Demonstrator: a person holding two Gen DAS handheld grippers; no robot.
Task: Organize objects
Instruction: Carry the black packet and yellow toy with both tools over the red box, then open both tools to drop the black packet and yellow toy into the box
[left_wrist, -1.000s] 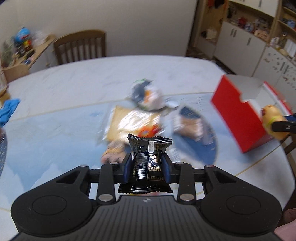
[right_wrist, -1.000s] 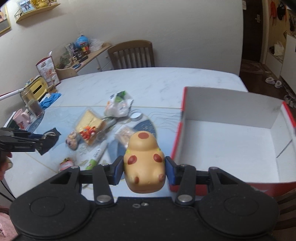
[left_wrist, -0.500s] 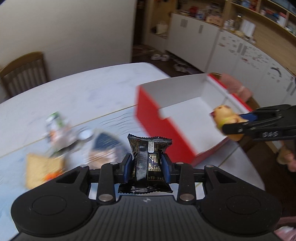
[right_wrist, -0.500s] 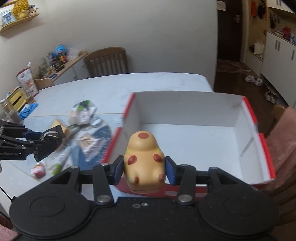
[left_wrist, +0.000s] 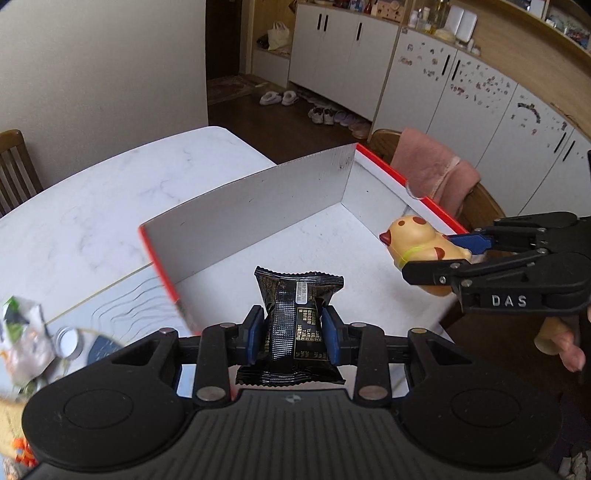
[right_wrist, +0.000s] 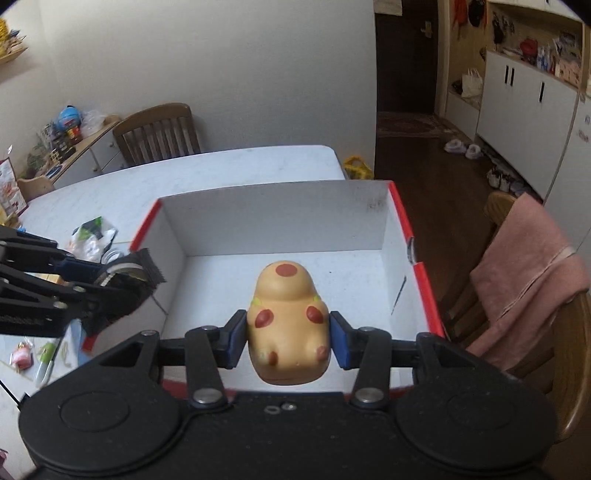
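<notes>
L gripper (left_wrist: 291, 334) pitched down, blue pads clamped on a black snack packet (left_wrist: 297, 325), packet upright w/ crimped top edge far of the pads. It hangs over the near-left corner of the red box (left_wrist: 258, 206); box open-topped, white inside, sits on the white tabletop (left_wrist: 92, 218).

R gripper (right_wrist: 288, 339) also pitched down, pads tight on both flanks of a yellow spotted toy (right_wrist: 288, 325), toy's rounded head pointing far. It's above the box interior, near side, not touching the floor of the box as far as I can tell.

L view only: R gripper (left_wrist: 428, 254) comes in from the right edge over the box's right wall, toy (left_wrist: 417, 240) sideways in it, plus a bit of the person's fingers (left_wrist: 569, 347) under that gripper. Also white cabinets (left_wrist: 369, 62) and shoes on the floor (left_wrist: 325, 114) far side.

R view only: L gripper (right_wrist: 122, 277) enters from the left at the box's left wall, packet (right_wrist: 129, 273) edge-on. Leftover clutter on the tabletop left of the box: a white-green bag (right_wrist: 92, 240), a small round lid (right_wrist: 112, 254), a marker (right_wrist: 46, 363). Wood chair (right_wrist: 159, 133) at the far end of the tabletop; second chair w/ pink towel (right_wrist: 528, 280) just right of the box.

Box floor bare in both views.
</notes>
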